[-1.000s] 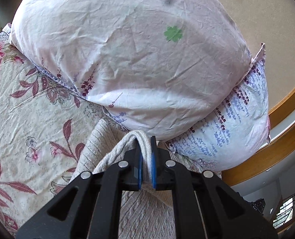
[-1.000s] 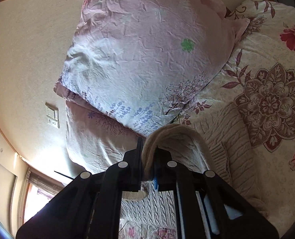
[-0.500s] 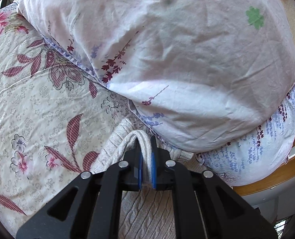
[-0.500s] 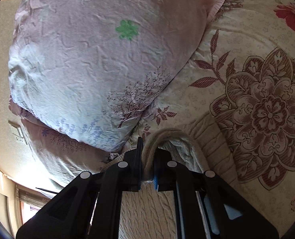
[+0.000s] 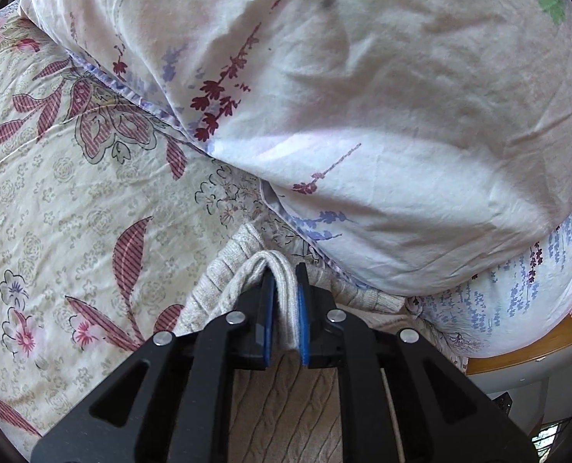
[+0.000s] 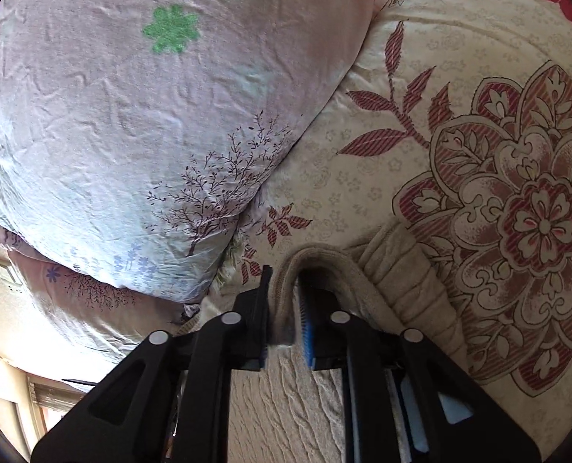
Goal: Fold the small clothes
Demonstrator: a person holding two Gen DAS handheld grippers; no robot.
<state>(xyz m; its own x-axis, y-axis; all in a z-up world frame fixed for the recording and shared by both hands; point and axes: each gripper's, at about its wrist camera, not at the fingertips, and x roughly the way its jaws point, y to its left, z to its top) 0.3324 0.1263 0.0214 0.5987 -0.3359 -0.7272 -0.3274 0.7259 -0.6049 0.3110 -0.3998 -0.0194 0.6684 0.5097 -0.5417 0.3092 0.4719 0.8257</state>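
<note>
Left tongs (image 5: 285,308) – jaws opening, fold of beige knit sweater (image 5: 282,289) between pads, rest spread beneath on floral bedspread (image 5: 73,193). Pillow (image 5: 363,115) just ahead. Right tongs (image 6: 285,308) – jaws opening, sweater (image 6: 286,301) edge between pads, bunched to right.

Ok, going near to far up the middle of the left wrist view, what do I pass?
Hand-held gripper → beige cable-knit garment fold → cream floral bedspread → white flower-print pillow.
</note>
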